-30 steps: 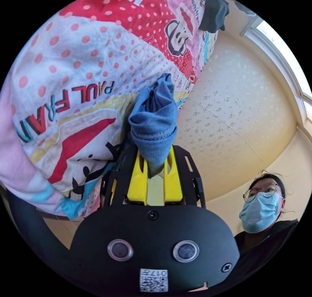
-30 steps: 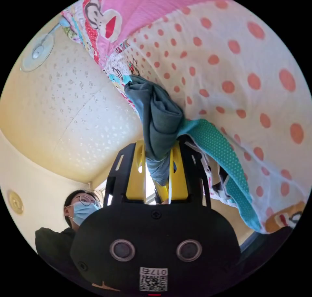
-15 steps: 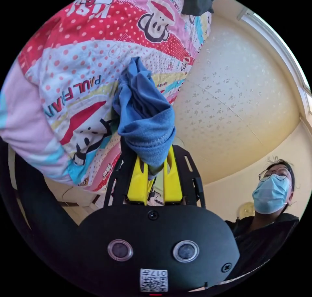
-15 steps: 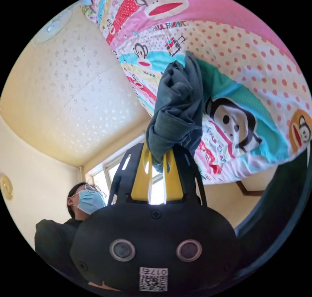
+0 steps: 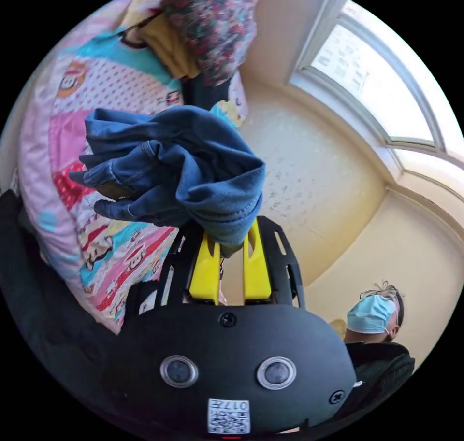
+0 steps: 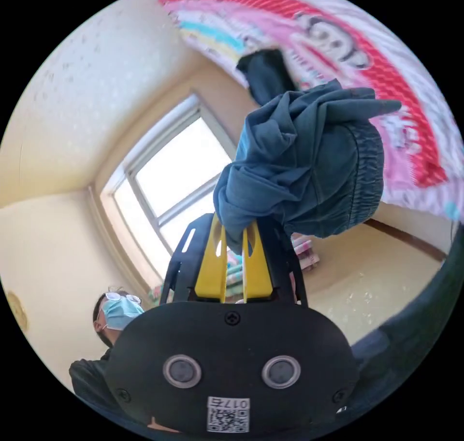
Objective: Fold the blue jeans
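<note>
The blue jeans (image 5: pixel 183 175) hang bunched in the air in front of the bright cartoon-print bed cover (image 5: pixel 72 122). My left gripper (image 5: pixel 231 240) is shut on a wad of the denim, which spills over its yellow jaws. In the right gripper view the jeans (image 6: pixel 309 170) show an elastic waistband on the right side, and my right gripper (image 6: pixel 234 240) is shut on another bunch of the same cloth. The jaw tips are hidden in the fabric in both views.
A pile of other clothes (image 5: pixel 208 30) lies on the cover, and a dark garment (image 6: pixel 266 76) lies on the cover (image 6: pixel 386 88) beyond the jeans. A window (image 6: pixel 179 170) and a person in a face mask (image 5: pixel 374 315) are behind the grippers.
Both grippers have lifted and swung away from the bed cover with the jeans still held. More denim has come up off the cover and now hangs free, with the waistband showing.
</note>
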